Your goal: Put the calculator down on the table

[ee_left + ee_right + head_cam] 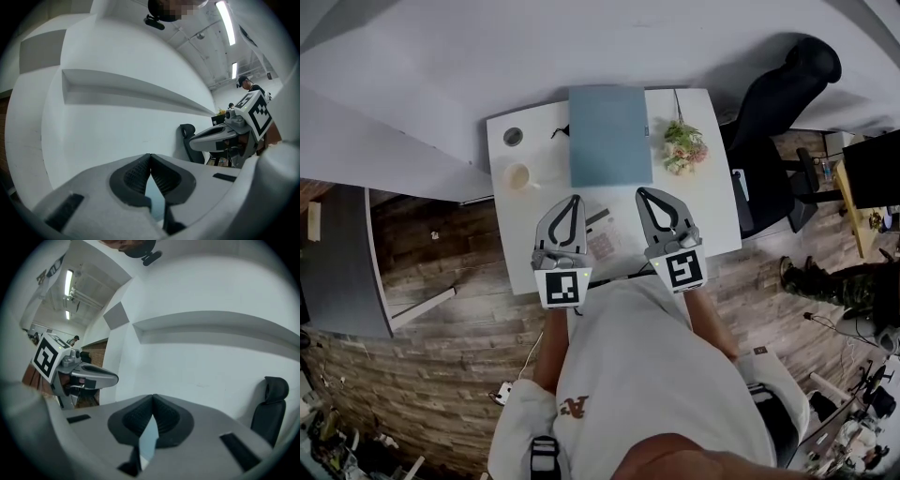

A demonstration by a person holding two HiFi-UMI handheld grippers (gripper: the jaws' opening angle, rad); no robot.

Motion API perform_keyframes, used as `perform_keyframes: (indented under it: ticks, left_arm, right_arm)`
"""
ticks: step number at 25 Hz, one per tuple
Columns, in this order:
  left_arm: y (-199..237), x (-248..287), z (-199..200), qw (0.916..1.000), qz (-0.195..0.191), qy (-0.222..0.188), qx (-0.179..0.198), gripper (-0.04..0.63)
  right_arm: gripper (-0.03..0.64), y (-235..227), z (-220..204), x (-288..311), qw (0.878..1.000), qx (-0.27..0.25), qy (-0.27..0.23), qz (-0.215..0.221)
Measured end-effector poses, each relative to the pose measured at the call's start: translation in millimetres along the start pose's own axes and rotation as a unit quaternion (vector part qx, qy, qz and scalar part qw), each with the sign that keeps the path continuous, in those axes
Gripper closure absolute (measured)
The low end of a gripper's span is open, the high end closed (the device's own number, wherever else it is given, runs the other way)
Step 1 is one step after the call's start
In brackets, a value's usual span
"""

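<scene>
White table (712, 187) from above: the calculator (603, 239) lies flat between my left gripper (575, 199) and right gripper (643, 193), long axis running near to far. Both grippers are clenched on nothing, about equally close to it.

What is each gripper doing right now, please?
Left gripper: closed, holding nothing.
Right gripper: closed, holding nothing.

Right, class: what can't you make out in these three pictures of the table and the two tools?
- Calculator, head view: keys and display too small to read.
- Table, head view: near edge hidden by the person's shirt.
- Round item by the cup, head view: too small to identify.
- Gripper views: tabletop hidden behind the shut left tool and right tool; mostly wall shows.
</scene>
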State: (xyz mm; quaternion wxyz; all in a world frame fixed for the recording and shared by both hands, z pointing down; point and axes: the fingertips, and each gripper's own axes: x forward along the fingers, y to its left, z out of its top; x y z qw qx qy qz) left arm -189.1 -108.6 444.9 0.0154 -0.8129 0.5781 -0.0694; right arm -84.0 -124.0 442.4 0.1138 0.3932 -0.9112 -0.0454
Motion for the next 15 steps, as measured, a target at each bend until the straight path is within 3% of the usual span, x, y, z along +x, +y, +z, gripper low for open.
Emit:
perform_keyframes:
  ticks: [15]
  left_arm:
    - [3,-21,16,0.9993,-0.017,-0.029,0.017,0.595]
  right_arm:
    - [0.611,17,21,-16,0.999,-0.011,-0.014,-0.032]
